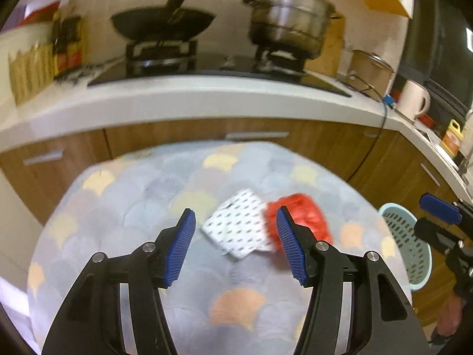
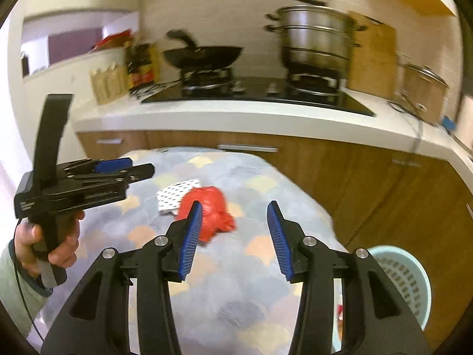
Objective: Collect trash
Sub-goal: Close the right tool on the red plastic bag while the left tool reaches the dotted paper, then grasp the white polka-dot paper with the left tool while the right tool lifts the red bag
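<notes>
A crumpled red plastic wrapper (image 1: 307,216) and a white dotted paper packet (image 1: 239,227) lie side by side on a round table with a pastel scallop-pattern cloth (image 1: 147,207). My left gripper (image 1: 235,222) is open and empty, hovering just before the dotted packet, its right finger in front of the red wrapper. My right gripper (image 2: 235,216) is open and empty, with the red wrapper (image 2: 211,210) near its left finger and the packet (image 2: 174,196) beyond. The left gripper (image 2: 118,167) shows at the left of the right wrist view. A light blue perforated waste basket (image 2: 405,278) stands right of the table.
Behind the table runs a white counter (image 1: 207,100) over wooden cabinets, with a gas hob, a black wok (image 1: 162,23) and a steel steamer pot (image 1: 289,14). A white kettle (image 1: 412,97) and bottles stand at the right. The basket also shows in the left wrist view (image 1: 408,239).
</notes>
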### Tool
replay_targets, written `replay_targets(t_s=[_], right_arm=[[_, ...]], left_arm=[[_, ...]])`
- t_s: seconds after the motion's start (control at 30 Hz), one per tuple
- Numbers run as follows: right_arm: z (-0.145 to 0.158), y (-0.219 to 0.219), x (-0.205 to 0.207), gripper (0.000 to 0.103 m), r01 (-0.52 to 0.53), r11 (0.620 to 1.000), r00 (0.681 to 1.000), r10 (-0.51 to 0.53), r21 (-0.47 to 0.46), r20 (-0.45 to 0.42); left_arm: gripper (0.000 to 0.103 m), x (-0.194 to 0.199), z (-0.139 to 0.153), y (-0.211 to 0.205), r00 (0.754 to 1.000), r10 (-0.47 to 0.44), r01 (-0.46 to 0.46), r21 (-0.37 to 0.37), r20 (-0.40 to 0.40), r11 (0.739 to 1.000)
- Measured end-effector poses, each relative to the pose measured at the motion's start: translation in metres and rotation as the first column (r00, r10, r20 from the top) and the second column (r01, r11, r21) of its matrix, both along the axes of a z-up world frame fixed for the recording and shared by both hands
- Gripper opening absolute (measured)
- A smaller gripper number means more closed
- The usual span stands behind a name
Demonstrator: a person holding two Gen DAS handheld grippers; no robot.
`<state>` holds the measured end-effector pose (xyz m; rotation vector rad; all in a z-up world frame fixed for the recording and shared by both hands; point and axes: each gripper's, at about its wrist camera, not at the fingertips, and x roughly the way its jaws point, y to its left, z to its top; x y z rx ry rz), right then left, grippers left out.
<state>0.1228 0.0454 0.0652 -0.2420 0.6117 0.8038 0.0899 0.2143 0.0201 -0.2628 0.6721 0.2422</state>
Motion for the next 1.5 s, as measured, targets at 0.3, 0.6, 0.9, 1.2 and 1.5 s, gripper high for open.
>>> replay_targets(t_s=[0.3,0.6,0.9,1.2,1.5], right_arm=[[-0.040,0.038,0.021,0.059,-0.022,0.999,0.997,0.020,-0.033,-0.075],[-0.069,0.054,0.055,0.069,0.012,1.000,0.986,-0.015,-0.020,-0.164],[-0.086,0.067,0.059,0.059,-0.014,1.000,0.976,0.008,-0.026,-0.218],[-0.070,0.021,0.050,0.050,0.084,0.996,0.981,-0.080,0.016,-0.176],[-0.088,-0.013,0.061,0.050,0.143,0.989,0.963,-0.130,0.040,-0.237]], left_arm=[[0.055,0.008,-0.034,0.021,1.000,0.015,-0.016,-0.078,-0.015,0.997],[0.055,0.014,-0.050,0.034,1.000,0.026,-0.025,-0.151,0.004,0.988],[0.062,0.023,-0.055,0.032,1.000,0.011,-0.013,-0.163,-0.013,0.987],[0.072,0.032,-0.054,0.020,0.999,-0.010,0.005,-0.120,-0.037,0.993],[0.076,0.057,-0.066,-0.004,0.991,-0.020,0.018,-0.015,-0.136,1.000]])
